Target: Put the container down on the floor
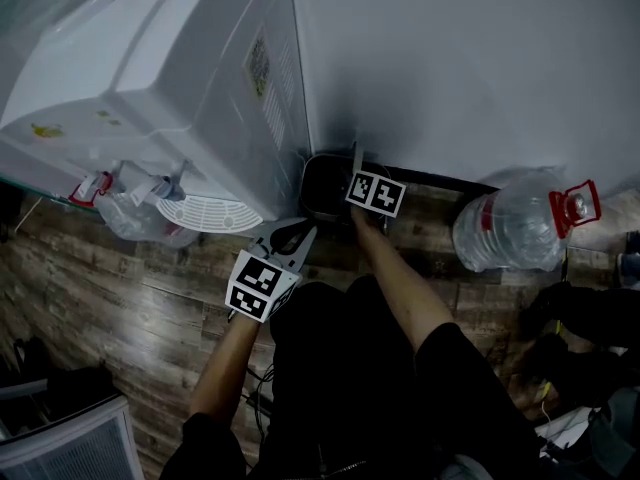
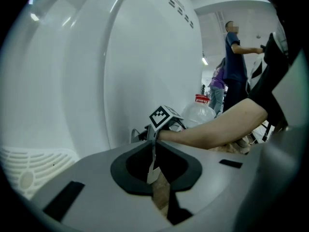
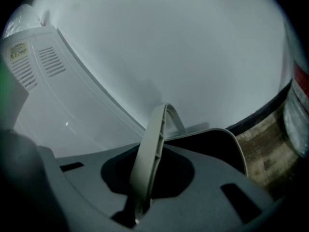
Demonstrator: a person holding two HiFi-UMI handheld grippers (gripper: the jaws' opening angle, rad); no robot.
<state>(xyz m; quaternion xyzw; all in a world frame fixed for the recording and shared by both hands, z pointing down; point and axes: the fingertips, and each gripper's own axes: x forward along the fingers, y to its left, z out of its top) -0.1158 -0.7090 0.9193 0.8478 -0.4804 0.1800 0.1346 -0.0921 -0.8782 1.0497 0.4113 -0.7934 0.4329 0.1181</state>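
A dark container [image 1: 322,180] stands low beside the white water dispenser [image 1: 170,78], against the wall. Its grey handle [image 3: 149,153] stands upright, and my right gripper [image 1: 356,168] is shut on it; in the right gripper view the handle runs down into the pinch of the right gripper [image 3: 137,204], with the container's dark rim [image 3: 227,139] behind it. My left gripper [image 1: 296,232] hovers just in front of the container, over the wooden floor, jaws together with nothing held. From the left gripper [image 2: 161,197] I see the right gripper's marker cube [image 2: 164,116].
A large clear water bottle [image 1: 510,228] with a red cap lies on the floor to the right. Another bottle [image 1: 135,218] sits under the dispenser's taps. The white wall [image 1: 460,58] is right behind the container. People [image 2: 235,62] stand far off.
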